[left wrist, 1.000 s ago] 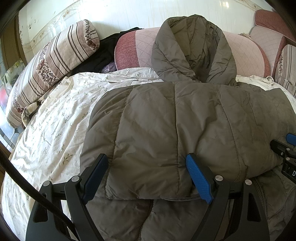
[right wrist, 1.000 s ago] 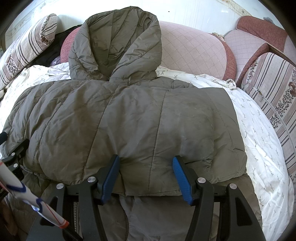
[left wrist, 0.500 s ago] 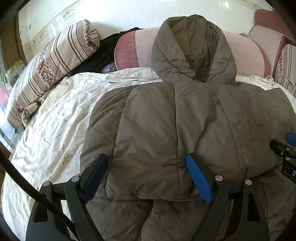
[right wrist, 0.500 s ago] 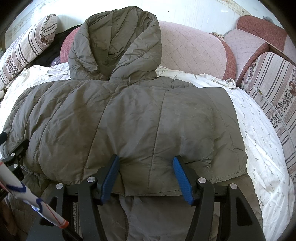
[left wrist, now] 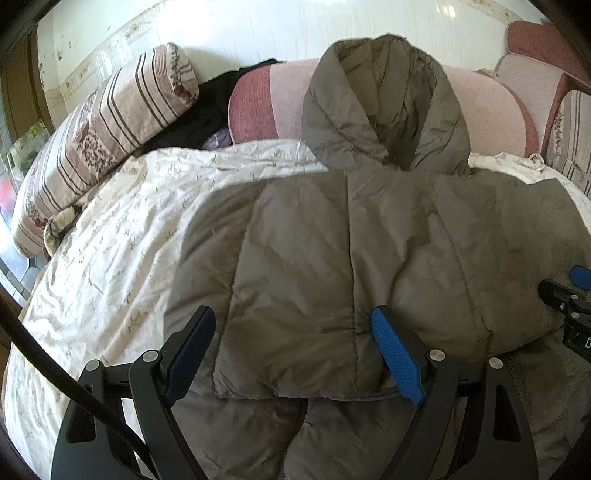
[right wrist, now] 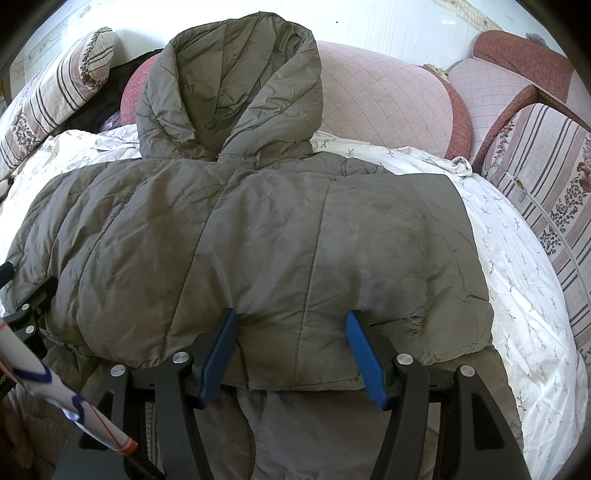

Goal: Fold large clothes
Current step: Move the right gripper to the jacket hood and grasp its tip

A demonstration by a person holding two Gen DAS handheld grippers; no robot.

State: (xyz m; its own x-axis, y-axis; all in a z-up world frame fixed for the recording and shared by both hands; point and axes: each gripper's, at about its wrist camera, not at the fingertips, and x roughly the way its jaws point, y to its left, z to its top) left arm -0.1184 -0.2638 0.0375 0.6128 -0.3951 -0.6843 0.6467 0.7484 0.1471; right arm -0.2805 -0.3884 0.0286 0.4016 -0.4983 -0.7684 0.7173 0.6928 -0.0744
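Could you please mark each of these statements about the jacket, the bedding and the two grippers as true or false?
1. The jacket has a hood that leans on a pink cushion. True.
2. The jacket lies on a bare wooden floor. False: it lies on a white floral sheet.
3. The left gripper has folded jacket fabric between its fingers. True.
4. The right gripper hangs over the striped pillow. False: it is at the jacket's near folded edge.
5. The hood is red. False: it is grey-brown like the jacket.

Bright daylight glares off the back wall [left wrist: 258,33]; sharp centre, fisheye-bent dark corners
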